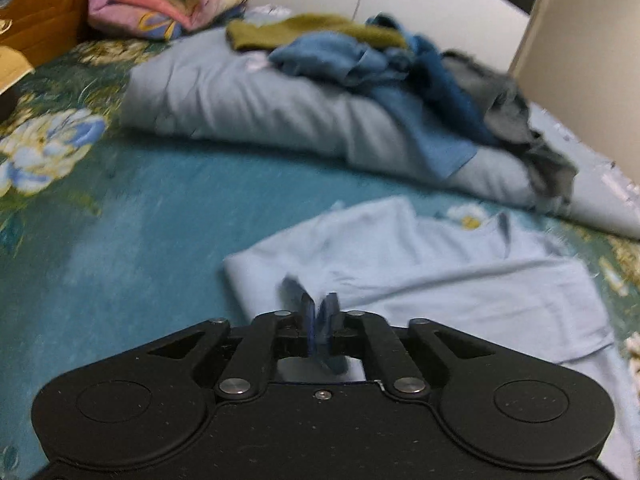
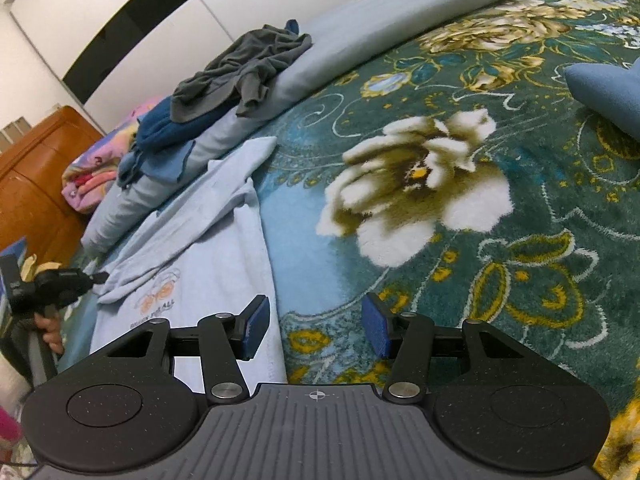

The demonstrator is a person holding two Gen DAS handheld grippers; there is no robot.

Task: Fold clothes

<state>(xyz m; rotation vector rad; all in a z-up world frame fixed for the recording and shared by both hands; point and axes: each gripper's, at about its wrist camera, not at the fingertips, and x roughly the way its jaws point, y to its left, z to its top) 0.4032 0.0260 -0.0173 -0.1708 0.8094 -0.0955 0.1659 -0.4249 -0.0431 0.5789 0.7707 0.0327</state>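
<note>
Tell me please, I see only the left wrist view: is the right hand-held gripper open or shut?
Observer: The right hand-held gripper is open, with nothing between its pads.
Operator: Where is it, relative to the shirt?
Observer: At the edge of the light blue shirt: one pad is above the shirt, the other above the flowered blanket.
Operator: Has the shirt any print?
Observer: Yes, an orange butterfly print with lettering below it.

Soft cloth lying on a plush, fuzzy bedspread [image 2: 500, 208]

At nine o'clock, glossy wooden furniture [image 2: 32, 184] is shining; the pale blue shirt [image 2: 208, 240] is looking matt, the right gripper [image 2: 316, 330] matt black plastic.
</note>
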